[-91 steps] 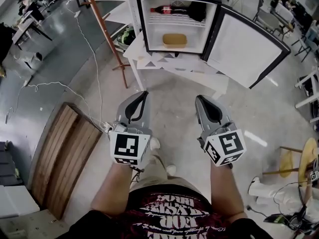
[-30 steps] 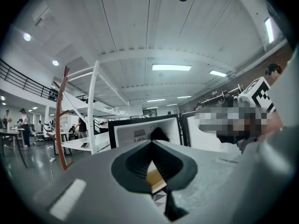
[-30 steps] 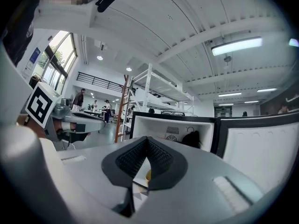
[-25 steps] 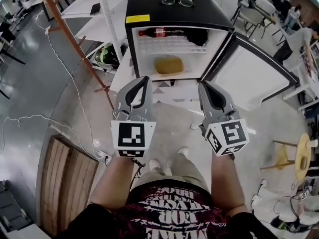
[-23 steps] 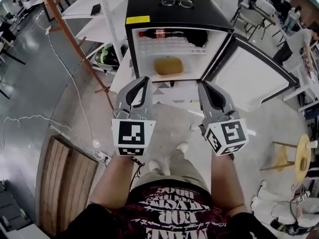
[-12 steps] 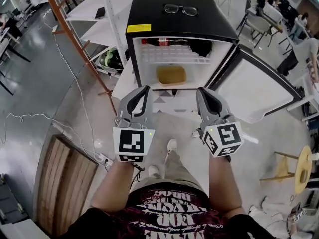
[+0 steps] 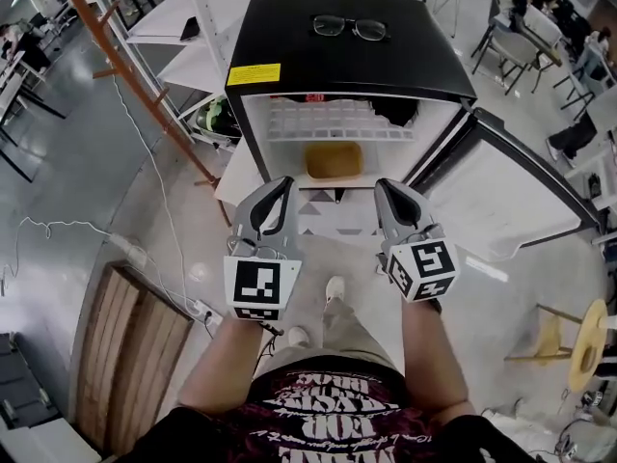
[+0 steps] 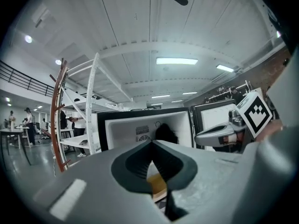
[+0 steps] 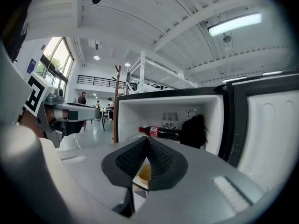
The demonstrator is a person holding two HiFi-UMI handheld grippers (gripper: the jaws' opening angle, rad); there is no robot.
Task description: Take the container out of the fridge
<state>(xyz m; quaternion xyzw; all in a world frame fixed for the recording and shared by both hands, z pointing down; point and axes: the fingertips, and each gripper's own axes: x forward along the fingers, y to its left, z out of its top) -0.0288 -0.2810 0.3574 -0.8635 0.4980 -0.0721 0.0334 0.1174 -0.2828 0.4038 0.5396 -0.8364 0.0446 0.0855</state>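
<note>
A black mini fridge [image 7: 347, 61] stands open on a white table, its door [image 7: 501, 205] swung out to the right. The tan container [image 7: 335, 159] lies on the fridge floor under a white wire shelf; it also peeks out behind the jaws as the container [image 8: 156, 183] and the container [image 9: 145, 173]. My left gripper [image 7: 281, 183] and right gripper [image 7: 383, 185] hover side by side just in front of the opening, short of the container. Both are shut with nothing held, as the left gripper [image 8: 152, 143] and right gripper [image 9: 147, 140] show.
A cola bottle [image 9: 161, 133] and a black bag [image 9: 193, 130] lie on the upper shelf. Glasses [image 7: 350, 27] rest on the fridge top. A white rack with an orange-brown post [image 7: 145, 85] stands left; a wooden board [image 7: 135, 355] and cables lie on the floor.
The person has stepped closer to the fridge, which now looks larger. Both grippers have moved forward and a little down, now just before the opening. Their jaws have stayed shut.
</note>
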